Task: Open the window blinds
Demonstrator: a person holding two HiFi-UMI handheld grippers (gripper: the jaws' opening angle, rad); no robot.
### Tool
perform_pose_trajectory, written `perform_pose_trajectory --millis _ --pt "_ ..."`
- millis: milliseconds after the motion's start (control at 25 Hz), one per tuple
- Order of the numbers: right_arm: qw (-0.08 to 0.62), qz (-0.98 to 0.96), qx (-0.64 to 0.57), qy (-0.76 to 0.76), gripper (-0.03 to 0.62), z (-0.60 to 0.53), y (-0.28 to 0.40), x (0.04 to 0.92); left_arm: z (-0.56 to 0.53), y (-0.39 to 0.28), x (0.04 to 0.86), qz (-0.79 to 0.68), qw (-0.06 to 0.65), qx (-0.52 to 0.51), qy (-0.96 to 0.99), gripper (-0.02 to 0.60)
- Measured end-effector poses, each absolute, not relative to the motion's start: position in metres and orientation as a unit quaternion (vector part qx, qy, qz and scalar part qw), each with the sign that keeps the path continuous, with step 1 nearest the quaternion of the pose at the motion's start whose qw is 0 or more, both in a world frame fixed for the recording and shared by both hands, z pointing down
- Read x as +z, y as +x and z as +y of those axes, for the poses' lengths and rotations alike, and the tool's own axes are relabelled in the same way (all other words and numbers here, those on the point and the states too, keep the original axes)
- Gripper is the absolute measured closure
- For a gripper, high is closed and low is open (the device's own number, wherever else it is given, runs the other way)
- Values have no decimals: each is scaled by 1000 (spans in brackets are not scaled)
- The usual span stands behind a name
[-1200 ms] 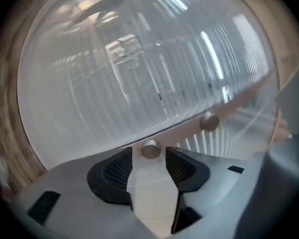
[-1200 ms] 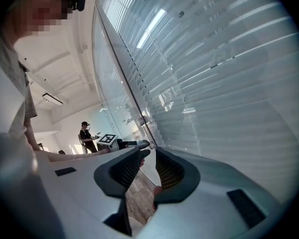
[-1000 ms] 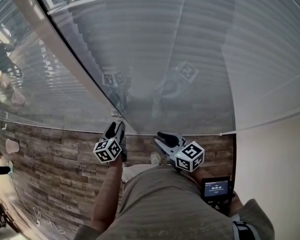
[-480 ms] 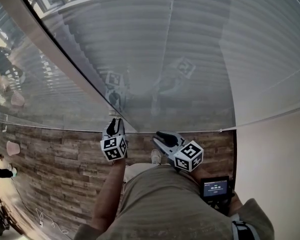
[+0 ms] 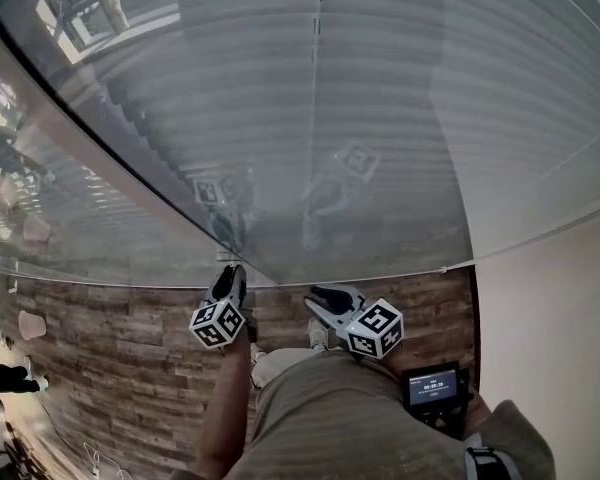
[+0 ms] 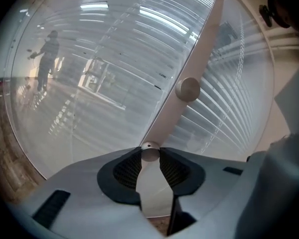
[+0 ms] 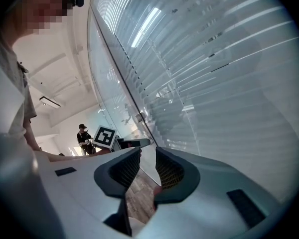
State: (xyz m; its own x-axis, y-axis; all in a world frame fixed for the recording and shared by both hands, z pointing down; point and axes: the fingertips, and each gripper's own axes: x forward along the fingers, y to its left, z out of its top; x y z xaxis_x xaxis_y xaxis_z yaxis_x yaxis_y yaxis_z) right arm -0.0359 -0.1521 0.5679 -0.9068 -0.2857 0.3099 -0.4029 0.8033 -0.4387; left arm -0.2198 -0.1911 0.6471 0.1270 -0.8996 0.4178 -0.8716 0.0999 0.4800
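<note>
Left tool [image 6: 149, 157], jaws just closing, clenches a small pale round knob [image 6: 149, 148], its base hidden; right tool [image 7: 143, 164] released, empty.

Head view looks down; gripper views closely face blinds [image 5: 380, 118].

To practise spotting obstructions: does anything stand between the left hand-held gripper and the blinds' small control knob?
Nothing visible does. The left hand-held gripper has just been closing its jaws, which now pinch the small knob on the frame strip.
</note>
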Motion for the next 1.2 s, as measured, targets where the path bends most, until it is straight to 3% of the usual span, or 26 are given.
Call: perform_pose_trajectory --millis 400,680,1200 --pt "114 -947 247 170 488 -148 -44 561 -180 -216 646 -609 391 -92 684 453" --pt "111 -948 246 170 488 -150 -46 556 -179 -215 640 -550 466 -218 658 453" --pt "108 -947 247 173 488 -150 -41 560 -181 -215 643 -465 531 -380 597 453"
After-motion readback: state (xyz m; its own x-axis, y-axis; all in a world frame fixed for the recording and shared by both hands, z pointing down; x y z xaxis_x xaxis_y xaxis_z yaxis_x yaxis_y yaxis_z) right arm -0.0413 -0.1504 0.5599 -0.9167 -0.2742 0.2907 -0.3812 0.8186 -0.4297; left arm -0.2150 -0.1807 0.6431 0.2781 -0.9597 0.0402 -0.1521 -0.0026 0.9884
